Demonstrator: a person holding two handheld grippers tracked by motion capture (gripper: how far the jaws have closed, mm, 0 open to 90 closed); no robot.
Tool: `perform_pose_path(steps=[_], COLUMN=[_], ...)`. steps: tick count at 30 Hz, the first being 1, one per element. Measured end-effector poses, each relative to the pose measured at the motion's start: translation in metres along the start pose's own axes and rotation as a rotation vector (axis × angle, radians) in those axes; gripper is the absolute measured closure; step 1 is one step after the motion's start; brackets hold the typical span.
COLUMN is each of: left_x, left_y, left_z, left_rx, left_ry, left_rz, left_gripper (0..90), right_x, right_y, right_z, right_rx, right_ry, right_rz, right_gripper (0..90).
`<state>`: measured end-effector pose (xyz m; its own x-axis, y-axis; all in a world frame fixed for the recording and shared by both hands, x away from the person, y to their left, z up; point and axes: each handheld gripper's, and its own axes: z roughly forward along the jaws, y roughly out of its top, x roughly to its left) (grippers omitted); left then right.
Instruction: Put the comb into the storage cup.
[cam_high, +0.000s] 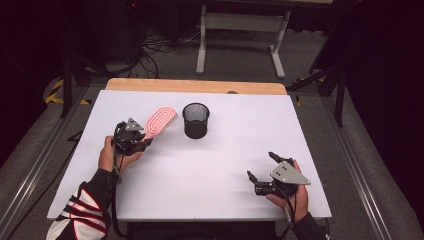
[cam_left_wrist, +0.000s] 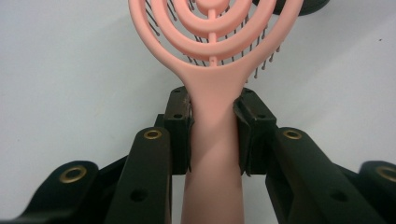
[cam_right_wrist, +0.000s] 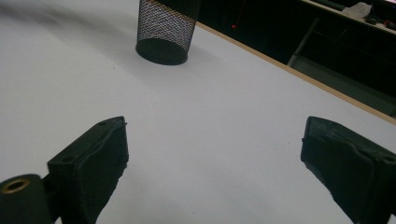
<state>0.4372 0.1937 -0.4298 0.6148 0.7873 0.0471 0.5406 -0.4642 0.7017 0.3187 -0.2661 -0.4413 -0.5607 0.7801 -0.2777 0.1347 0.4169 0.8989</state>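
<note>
Left gripper (cam_high: 142, 142) clamps the handle of pink plastic vented hairbrush (cam_high: 160, 120), at 9 o'clock of black wire-mesh cup (cam_high: 195, 120). Right gripper (cam_high: 260, 166), jaws wide, at 5 o'clock.

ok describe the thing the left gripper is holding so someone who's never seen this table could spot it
On the white table, look to the left half, just left of the black mesh cup. There lies a pink hairbrush, its handle clamped between the jaws of the left gripper. Its pink colour and the oval rings in its open head set it apart from the dark, round cup.
</note>
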Motion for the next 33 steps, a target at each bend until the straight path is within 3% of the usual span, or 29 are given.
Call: perform_pose_path(steps=[13,17,25,33], left_x=[-0.012,-0.018,-0.024,-0.031], left_y=[-0.008,-0.008,-0.013,-0.016], left_z=[-0.011,-0.015,-0.025,-0.033], left_rx=[-0.103,-0.139,-0.222,-0.286], left_ry=[0.034,0.055,0.057,0.052], left_rz=[0.06,0.083,0.079,0.076], left_gripper=[69.9,69.9,69.9,69.9], right_x=[-0.006,-0.008,-0.001,0.009], right_y=[-0.001,0.001,0.014,0.033], right_z=[0.0,0.003,0.014,0.027], right_rx=[-0.029,-0.041,-0.069,-0.062], right_ry=[-0.023,-0.009,-0.008,0.063], right_rz=[0.056,0.087,0.105,0.091], right_gripper=[7.0,5.9,4.9,5.1])
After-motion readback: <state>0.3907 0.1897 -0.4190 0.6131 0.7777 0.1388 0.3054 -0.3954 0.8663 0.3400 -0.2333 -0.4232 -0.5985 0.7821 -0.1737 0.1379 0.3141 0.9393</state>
